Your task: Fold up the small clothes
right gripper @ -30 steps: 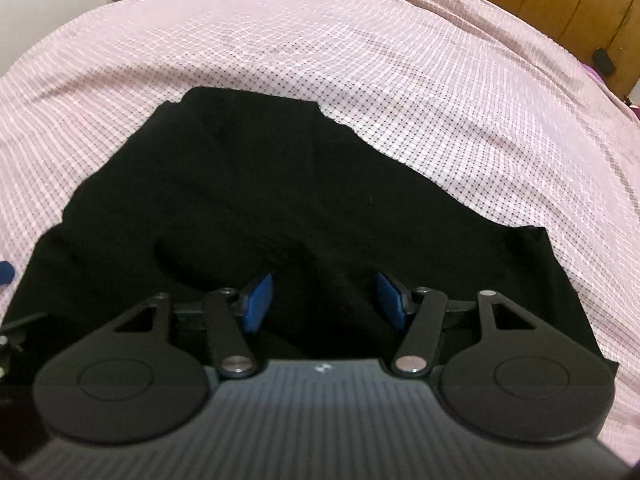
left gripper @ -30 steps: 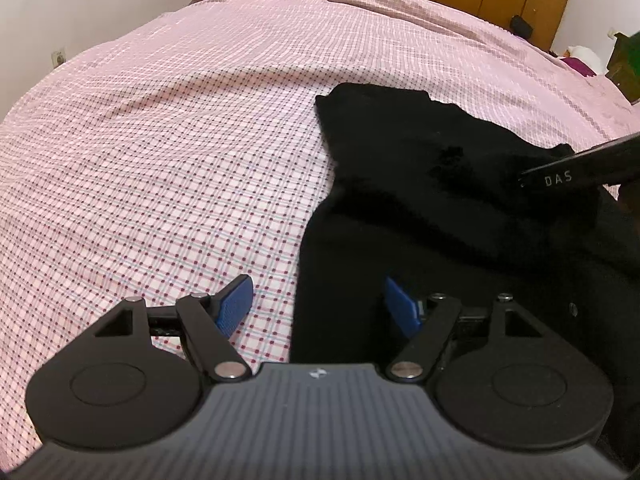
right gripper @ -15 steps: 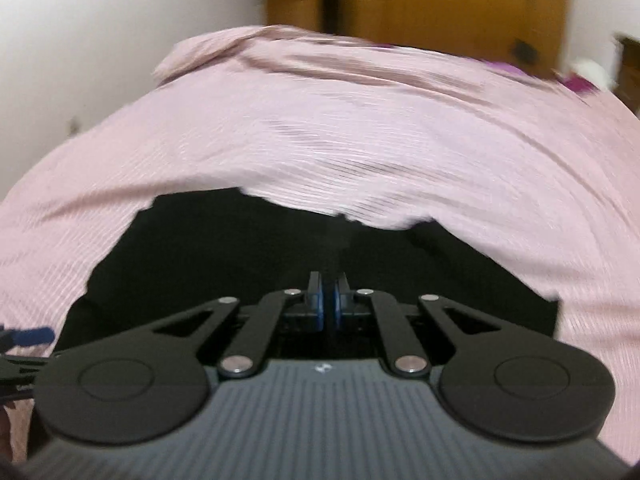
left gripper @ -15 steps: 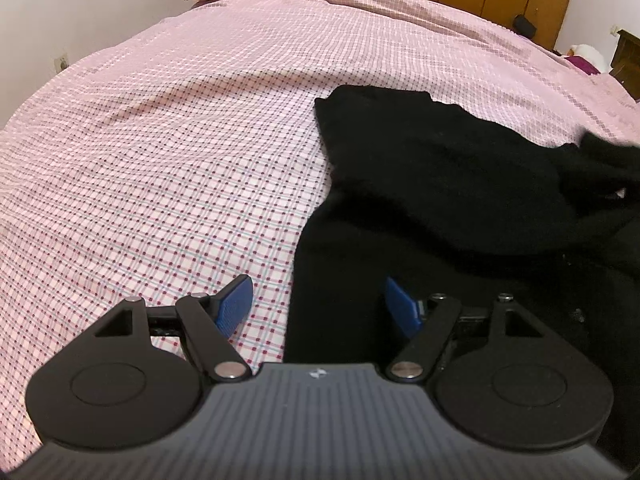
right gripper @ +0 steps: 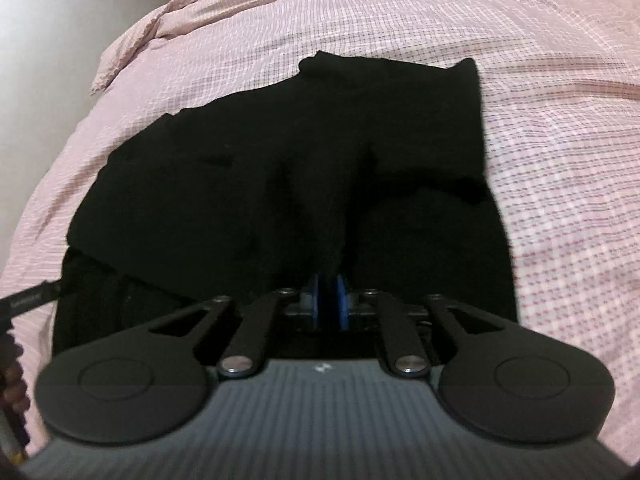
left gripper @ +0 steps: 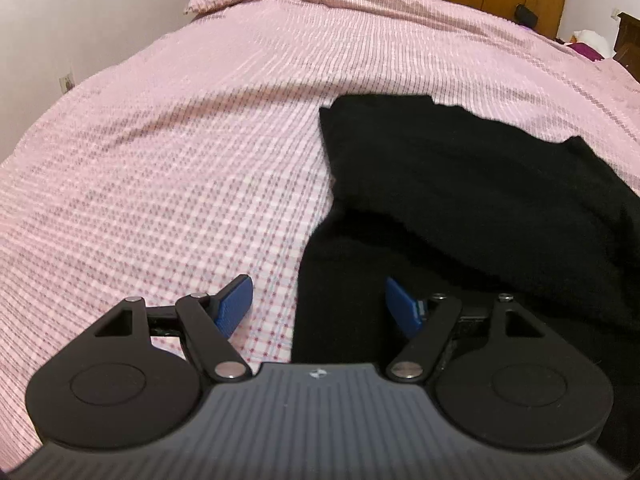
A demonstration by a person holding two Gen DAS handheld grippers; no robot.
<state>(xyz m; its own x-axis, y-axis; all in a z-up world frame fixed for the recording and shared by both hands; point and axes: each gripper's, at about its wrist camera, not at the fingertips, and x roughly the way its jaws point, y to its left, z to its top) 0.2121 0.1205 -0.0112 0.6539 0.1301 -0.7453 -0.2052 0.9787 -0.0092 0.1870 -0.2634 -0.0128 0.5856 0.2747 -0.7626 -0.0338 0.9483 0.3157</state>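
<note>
The black garment (right gripper: 288, 168) lies on the pink checked bed (left gripper: 160, 168), its folds too dark to read, its near edge hidden behind my grippers. My right fingers (right gripper: 318, 296) pinch a raised ridge of it, having just eased slightly. My left fingers (left gripper: 236, 300) stand wide, holding nothing, straddling its edge

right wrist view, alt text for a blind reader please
The right gripper pinches a ridge of a black garment between its blue pads. The garment lies partly folded on a pink checked bedspread.
</note>
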